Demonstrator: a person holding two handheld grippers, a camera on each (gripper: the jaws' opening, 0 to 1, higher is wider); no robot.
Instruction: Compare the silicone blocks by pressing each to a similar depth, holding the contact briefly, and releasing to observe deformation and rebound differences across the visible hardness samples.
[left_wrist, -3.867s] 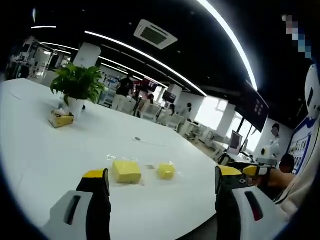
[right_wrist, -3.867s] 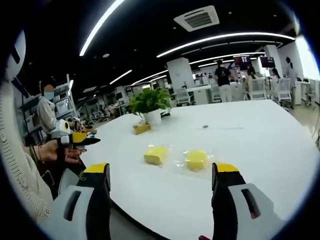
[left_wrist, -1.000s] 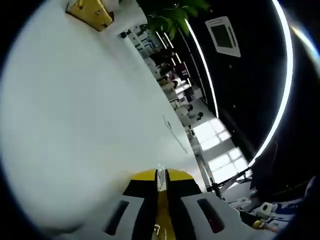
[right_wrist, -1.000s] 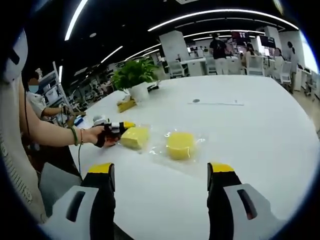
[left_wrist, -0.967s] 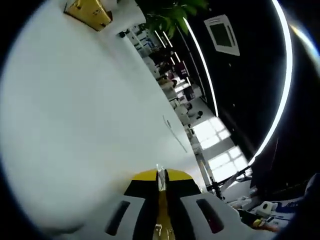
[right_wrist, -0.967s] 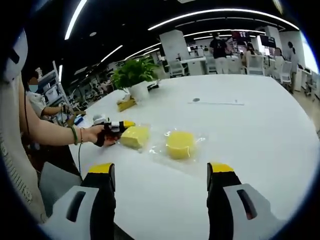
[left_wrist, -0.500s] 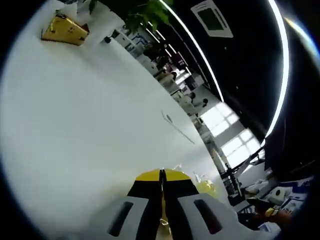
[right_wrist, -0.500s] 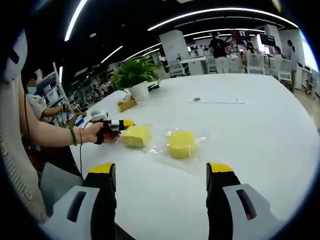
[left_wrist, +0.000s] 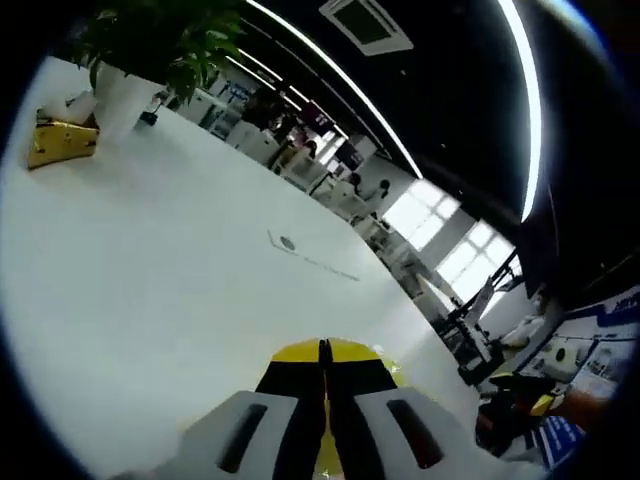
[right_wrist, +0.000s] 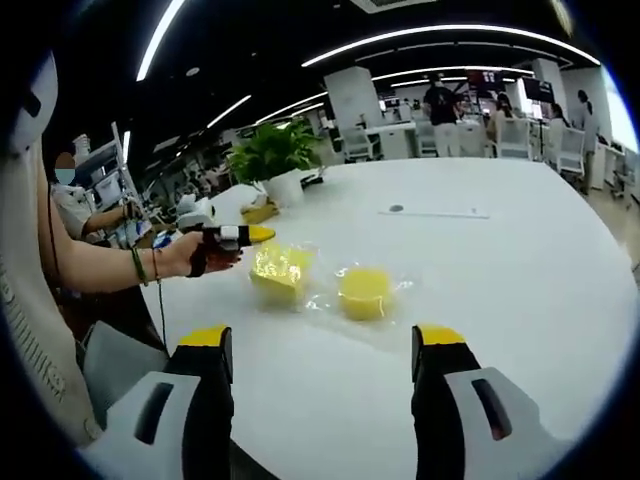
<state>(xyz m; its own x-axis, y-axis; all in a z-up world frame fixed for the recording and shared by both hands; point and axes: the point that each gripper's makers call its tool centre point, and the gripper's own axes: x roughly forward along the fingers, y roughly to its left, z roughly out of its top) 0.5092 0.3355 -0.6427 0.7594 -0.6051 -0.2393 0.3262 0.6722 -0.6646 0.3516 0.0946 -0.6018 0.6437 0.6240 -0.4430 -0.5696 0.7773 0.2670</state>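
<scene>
Two tongs: left tongs (right_wrist: 262, 234) closed above block (right_wrist: 279, 272), right tongs (right_wrist: 322, 345) parted.

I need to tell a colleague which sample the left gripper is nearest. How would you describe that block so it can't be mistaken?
On the white table, two yellow silicone samples lie side by side in clear wrapping. The square block lies just beyond the left gripper. Its neighbour is the round block, a puck rather than a cornered slab.

I see table (right_wrist: 520, 270): smooth white, slight sheen | blocks (right_wrist: 365, 292): matt yellow, rubbery, in clear glossy crinkled plastic wrap (right_wrist: 320, 290) | right gripper (right_wrist: 322, 345): grey plastic, yellow tips | sleeve (right_wrist: 30, 300): knit cloth
</scene>
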